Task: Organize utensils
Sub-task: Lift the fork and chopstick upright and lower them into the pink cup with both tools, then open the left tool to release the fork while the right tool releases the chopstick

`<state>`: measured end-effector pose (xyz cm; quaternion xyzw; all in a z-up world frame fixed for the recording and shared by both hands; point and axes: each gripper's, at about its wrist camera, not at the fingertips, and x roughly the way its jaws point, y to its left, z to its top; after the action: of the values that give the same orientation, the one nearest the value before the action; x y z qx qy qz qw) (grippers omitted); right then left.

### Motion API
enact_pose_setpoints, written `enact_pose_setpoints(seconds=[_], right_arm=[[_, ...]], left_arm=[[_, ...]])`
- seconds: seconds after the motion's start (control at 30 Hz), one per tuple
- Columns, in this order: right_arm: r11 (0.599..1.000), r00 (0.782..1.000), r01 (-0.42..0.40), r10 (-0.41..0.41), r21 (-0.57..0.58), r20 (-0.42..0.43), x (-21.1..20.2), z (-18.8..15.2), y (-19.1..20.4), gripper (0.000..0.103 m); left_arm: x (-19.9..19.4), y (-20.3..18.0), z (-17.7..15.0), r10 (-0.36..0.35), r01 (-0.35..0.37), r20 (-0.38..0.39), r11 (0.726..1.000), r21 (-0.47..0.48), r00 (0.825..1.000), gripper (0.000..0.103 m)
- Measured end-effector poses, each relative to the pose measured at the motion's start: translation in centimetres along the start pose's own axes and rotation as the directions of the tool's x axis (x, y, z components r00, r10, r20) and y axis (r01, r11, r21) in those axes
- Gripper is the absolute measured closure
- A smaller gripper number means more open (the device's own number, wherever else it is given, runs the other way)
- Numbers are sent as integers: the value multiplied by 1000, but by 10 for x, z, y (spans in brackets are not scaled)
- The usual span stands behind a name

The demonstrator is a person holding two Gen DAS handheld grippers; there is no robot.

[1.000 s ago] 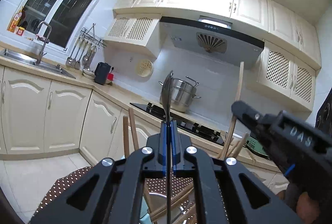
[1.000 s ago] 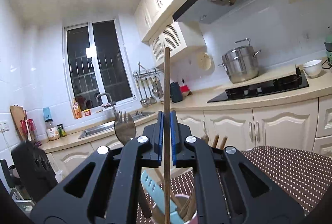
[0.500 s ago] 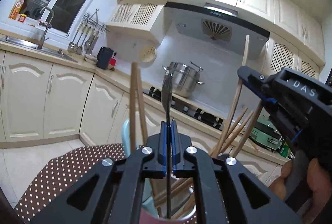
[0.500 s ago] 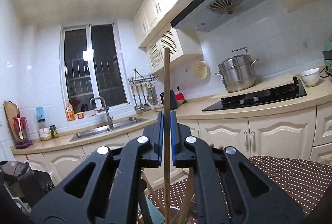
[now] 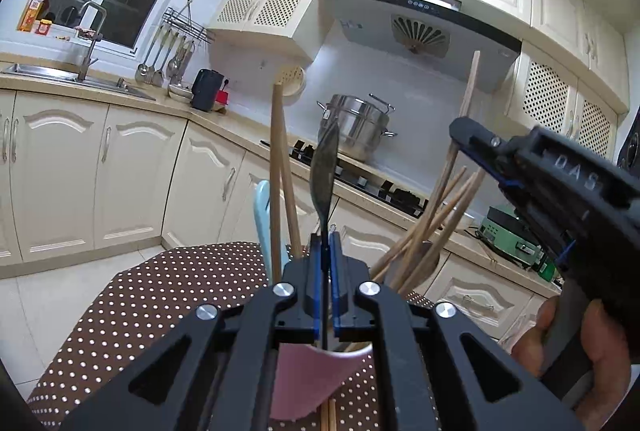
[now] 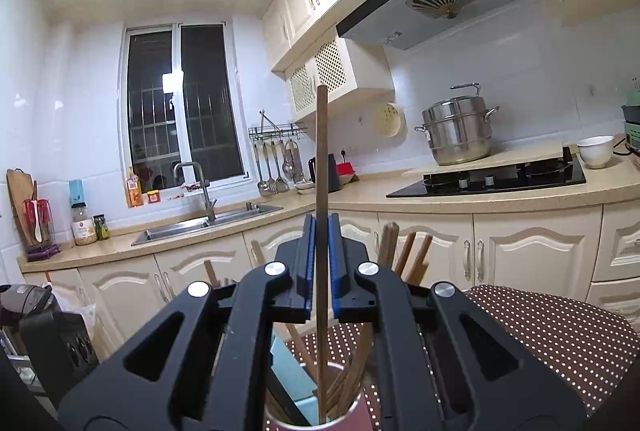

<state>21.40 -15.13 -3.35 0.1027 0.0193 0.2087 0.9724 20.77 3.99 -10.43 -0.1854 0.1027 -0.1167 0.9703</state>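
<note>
We are at the dropping-in step: both utensils hang over the cup, neither yet released. The surface, under a brown cloth with white dots, carries the pink cup, which stands in from the edge nearest the kitchen floor, with two more chopsticks lying flat on the cloth at its foot. Inside the cup we see a loose sheaf of wooden chopsticks leaning toward the stove side, two more standing nearly upright, and a pale blue handle beside those; what that handle belongs to we cannot tell. Our left claw is pinched tight on the stem of a metal fork, held upright with its lower end over the mouth of the cup. Our right claw is clamped just as tight on a single dark chopstick, upright, its lower end already inside the rim. Next, we judge, each claw must sink a little and let go without knocking the leaning sheaf or tipping the cup.
</note>
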Motion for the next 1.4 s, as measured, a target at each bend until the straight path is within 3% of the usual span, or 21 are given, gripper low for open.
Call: enact_pose_setpoints(seconds=[0.07, 0.13, 0.2, 0.33, 0.5, 0.67, 0.83, 0.93, 1.23, 1.4], right_arm=[[1000, 1000, 6, -6, -4, -15, -3, -2, 1, 96], [1000, 1000, 11, -11, -3, -29, -5, -4, 1, 96], [1000, 999, 15, -15, -4, -40, -7, -6, 2, 96], [1000, 997, 23, -23, -7, -67, -11, -10, 4, 96], [999, 994, 32, -33, -8, -100, -13, -14, 4, 96], [999, 991, 37, -39, -18, -131, -15, -21, 8, 96], [999, 987, 41, -43, -21, -156, -16, -26, 10, 96], [999, 985, 46, -50, -28, -168, -18, -29, 11, 96], [998, 973, 57, -63, -34, -222, -13, -40, 11, 96], [998, 970, 59, -66, -36, -233, -15, -40, 11, 96]], left_arm=[[-3, -1, 2, -1, 1, -9, 1000, 0, 1000, 97], [-7, 0, 4, -7, 6, -26, 1000, -8, 1000, 89], [-11, 2, 5, -4, 3, -28, 1000, -14, 1000, 75], [-15, 3, 7, -14, 12, -62, 1000, -26, 998, 67], [-25, -1, 10, 20, -19, -73, 1000, 14, 997, 47], [-35, -7, 11, 51, -45, -86, 997, 62, 995, 42], [-47, -10, 15, 117, -108, -78, 988, 114, 990, 40], [-53, -11, 18, 160, -149, -71, 979, 140, 985, 34], [-64, -13, 26, 259, -239, -72, 948, 209, 963, 33], [-68, -8, 28, 275, -252, -96, 947, 201, 957, 32]])
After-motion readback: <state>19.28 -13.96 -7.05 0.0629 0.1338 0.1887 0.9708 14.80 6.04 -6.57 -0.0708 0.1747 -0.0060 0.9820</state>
